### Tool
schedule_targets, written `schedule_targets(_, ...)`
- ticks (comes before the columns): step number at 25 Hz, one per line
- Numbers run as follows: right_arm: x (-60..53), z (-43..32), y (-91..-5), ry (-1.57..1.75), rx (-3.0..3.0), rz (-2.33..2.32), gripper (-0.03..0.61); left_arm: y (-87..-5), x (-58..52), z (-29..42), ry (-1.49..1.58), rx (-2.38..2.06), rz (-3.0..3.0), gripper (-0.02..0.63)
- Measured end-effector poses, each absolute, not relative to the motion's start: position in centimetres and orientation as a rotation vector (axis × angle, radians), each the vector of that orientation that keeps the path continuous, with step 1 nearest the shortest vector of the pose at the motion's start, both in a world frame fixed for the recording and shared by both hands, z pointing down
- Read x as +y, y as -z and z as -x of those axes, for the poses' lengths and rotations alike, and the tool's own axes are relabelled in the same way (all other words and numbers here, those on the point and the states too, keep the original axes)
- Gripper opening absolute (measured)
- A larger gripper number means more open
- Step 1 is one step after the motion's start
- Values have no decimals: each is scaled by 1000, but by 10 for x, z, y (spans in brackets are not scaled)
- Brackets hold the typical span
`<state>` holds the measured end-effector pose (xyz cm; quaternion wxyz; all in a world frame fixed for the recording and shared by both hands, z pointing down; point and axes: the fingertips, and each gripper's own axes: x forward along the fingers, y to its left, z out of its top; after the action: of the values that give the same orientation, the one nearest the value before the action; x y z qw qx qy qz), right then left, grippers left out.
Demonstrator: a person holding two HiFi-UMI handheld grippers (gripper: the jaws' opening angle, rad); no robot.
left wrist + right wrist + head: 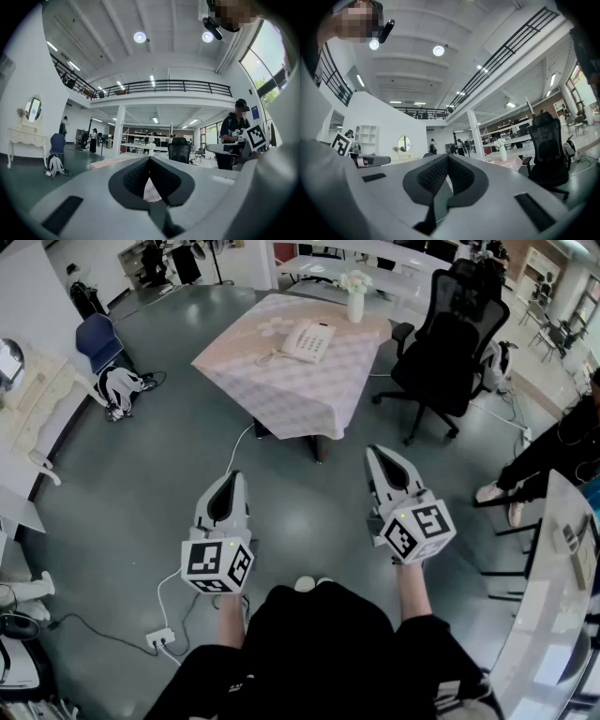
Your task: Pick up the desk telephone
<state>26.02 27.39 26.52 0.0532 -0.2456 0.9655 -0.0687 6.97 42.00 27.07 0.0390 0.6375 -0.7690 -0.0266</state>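
Note:
A white desk telephone [308, 340] lies on a table [281, 390] covered with a pale checked cloth, far ahead of me across the grey floor. Its cord trails off the table's left side. My left gripper [232, 478] and my right gripper [377, 454] are held level at waist height, side by side, well short of the table. Both have their jaws shut with nothing between them. In the left gripper view the left gripper [149, 158] points at the table's edge. In the right gripper view the right gripper [448, 156] points into the hall.
A white vase of flowers [354, 296] stands at the table's far corner. A black office chair [452, 352] sits right of the table. A white cable runs down to a power strip [159, 638] on the floor. A person [553, 451] stands at right beside a white counter [548, 615].

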Motion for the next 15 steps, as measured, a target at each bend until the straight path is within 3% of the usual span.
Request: schedule_targets(15,265,-273,-274,230,2938,714,-8,-276,409,-88,103,-2357,-1921,-2)
